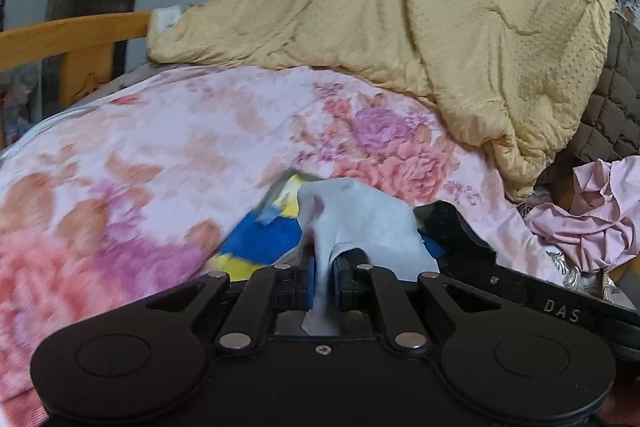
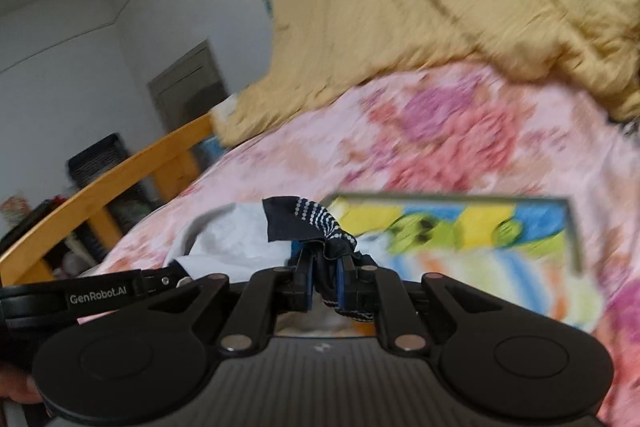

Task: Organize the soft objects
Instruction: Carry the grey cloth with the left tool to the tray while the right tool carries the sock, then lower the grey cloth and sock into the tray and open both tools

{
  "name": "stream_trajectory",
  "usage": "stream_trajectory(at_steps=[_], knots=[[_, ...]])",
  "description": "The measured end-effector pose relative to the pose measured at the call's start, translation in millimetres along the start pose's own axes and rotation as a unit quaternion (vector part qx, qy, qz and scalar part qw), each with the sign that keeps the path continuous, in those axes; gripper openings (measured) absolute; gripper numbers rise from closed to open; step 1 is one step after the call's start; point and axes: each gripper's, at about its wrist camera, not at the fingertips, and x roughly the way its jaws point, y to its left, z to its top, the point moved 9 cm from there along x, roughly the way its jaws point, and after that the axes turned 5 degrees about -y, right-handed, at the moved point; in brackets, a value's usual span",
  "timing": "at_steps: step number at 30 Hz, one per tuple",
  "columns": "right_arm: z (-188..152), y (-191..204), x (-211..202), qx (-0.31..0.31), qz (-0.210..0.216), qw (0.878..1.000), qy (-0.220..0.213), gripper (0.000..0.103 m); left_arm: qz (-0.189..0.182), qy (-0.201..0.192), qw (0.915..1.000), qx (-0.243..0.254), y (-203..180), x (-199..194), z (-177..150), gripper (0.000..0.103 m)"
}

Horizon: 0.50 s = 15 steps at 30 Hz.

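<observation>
Holding one corner each looks like the whole idea here. The left hand-held gripper (image 1: 323,277) is clenched on a pale blue-white cloth (image 1: 356,211), which bunches up out of the pinch and flops forward. The right hand-held gripper (image 2: 325,277) is clamped on a dark navy fabric with white dots (image 2: 310,223), a little flap of it standing up above the fingers. Can't tell if those are two edges of the same item or two separate pieces, though the white cloth does show just left of the navy bit in the right wrist view.

Both sit low over the floral bedspread (image 1: 192,131), right above a colourful yellow-blue-green towel (image 2: 460,227) lying flat on the bed. My guess is a two-point grip keeps the floppy thing spread for folding rather than letting it ball up.

A big yellow quilt (image 1: 400,7) is heaped at the back, with a crumpled pink garment (image 1: 592,215) off to the right, both untouched so far.
</observation>
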Motion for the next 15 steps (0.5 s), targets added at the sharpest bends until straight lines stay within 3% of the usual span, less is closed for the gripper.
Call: stream_trajectory(at_steps=[4, 9, 15], knots=[[13, -29, -1, 0.0, -0.045, 0.999, -0.021, 0.012, -0.012, 0.003, 0.9999, 0.003, -24, 28, 1, 0.009], [8, -56, 8, -0.012, -0.088, 0.996, -0.012, 0.013, -0.031, 0.011, 0.9994, 0.01, -52, 62, -3, 0.009], [-6, -70, 22, -0.016, -0.103, 0.995, 0.008, 0.014, -0.024, 0.031, 0.999, 0.019, -68, 91, -14, 0.009]])
